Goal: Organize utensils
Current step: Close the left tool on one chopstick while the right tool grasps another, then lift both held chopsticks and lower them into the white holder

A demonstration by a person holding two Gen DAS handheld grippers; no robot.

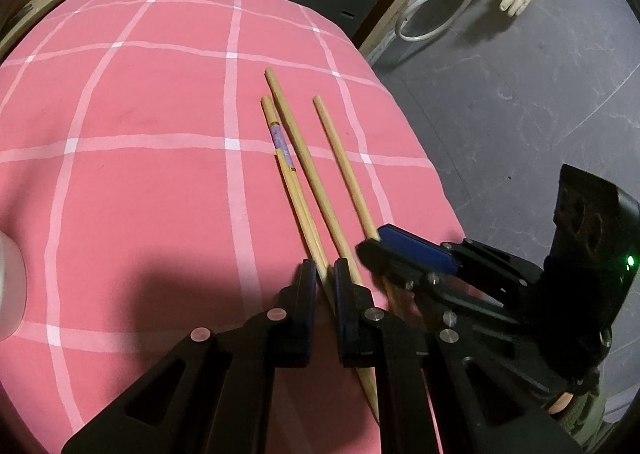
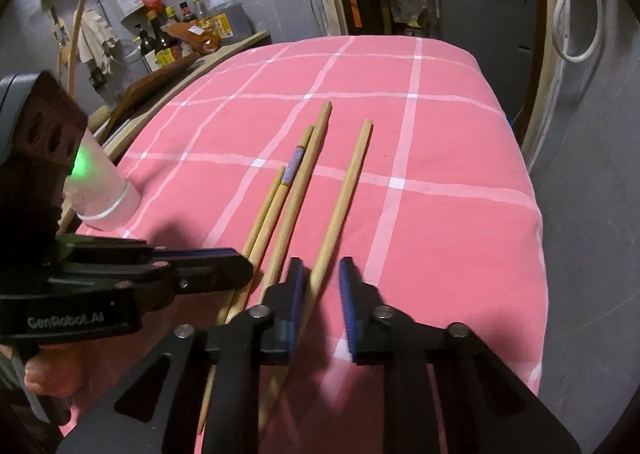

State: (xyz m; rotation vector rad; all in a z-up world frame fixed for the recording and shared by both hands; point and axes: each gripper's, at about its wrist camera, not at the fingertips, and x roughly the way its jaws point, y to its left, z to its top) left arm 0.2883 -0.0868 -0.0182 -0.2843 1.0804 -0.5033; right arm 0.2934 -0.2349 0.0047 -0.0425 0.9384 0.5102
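While four chopsticks lie side by side on the pink cloth (image 1: 140, 174) | my left gripper (image 1: 324, 278) is pressed together, pinching the leftmost pair (image 1: 298, 210) | my right gripper (image 2: 322, 282) stands slightly spread around the rightmost chopstick (image 2: 348, 190), which touches one pad | white cup (image 2: 104, 198) at far left.

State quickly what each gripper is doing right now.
Left gripper: closed on the thin chopstick pair.
Right gripper: open; a single chopstick lies between its fingers, against one pad only, not clamped.
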